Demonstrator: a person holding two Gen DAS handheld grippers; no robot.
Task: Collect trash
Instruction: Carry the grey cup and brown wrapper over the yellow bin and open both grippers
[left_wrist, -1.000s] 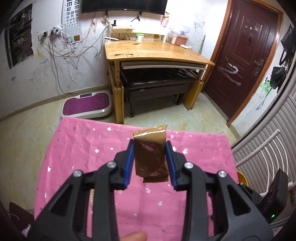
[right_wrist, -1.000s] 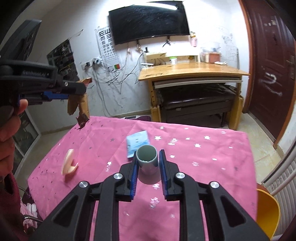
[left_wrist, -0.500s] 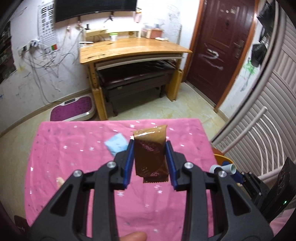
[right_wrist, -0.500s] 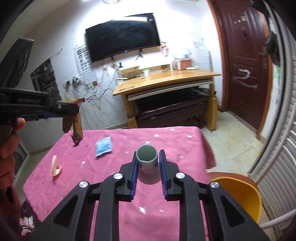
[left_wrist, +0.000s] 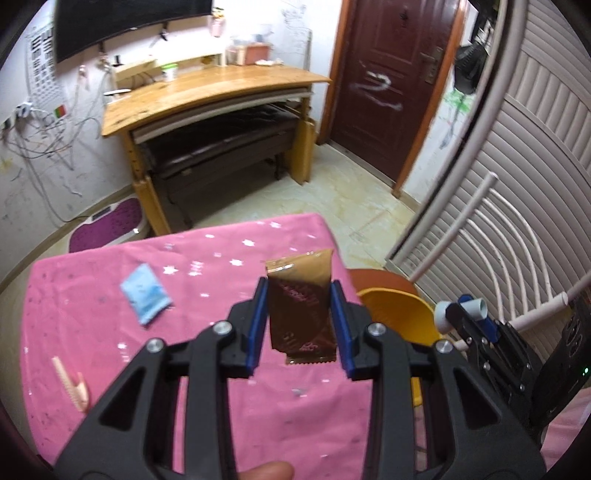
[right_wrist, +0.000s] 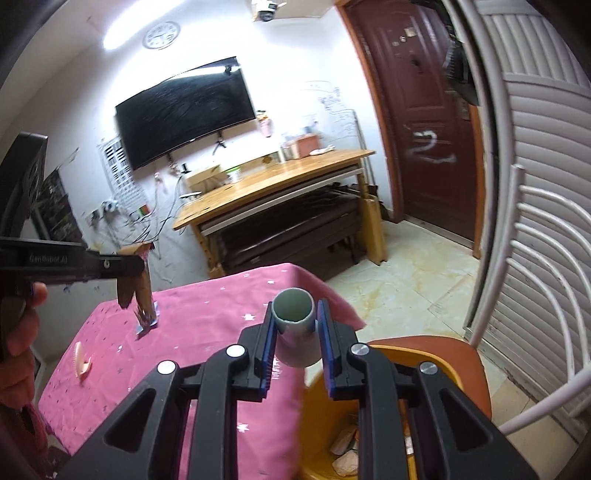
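- Step, as I read it: transport. Both tongs are loaded and heading for the yellow bin (right_wrist: 424, 373); nothing dropped yet.
- Left gripper (left_wrist: 299, 325): clamped on a brown wrapper (left_wrist: 301, 314). Wrapper stands roughly upright between the blue pads, top edge sticking out above the fingertips, crimped bottom edge hanging below them. Centre of the left wrist view.
- Right gripper (right_wrist: 295, 343): clamped on a grey-green paper cup (right_wrist: 295, 325), open mouth up, pads on its opposite sides. Centre of the right wrist view.
- Bin: lower right of the right wrist view, just below and right of the cup, off the edge of the pink tablecloth (right_wrist: 207, 306). Some scraps already in the bottom. The cup sits over the cloth's edge and the bin's near rim, not clearly over the opening.
- In the left wrist view the bin (left_wrist: 399, 314) is right of the wrapper, partly behind the right-hand finger; the wrapper hangs over the cloth, not over the bin.
- Next move calls for: carry each piece fully over the opening, then open the jaws. The cup is closer, so it likely goes first.
- Left on the cloth: a light blue packet (left_wrist: 146, 295) at mid-left and a pink clip-like piece (left_wrist: 72, 384) at lower left, both well apart from either gripper.
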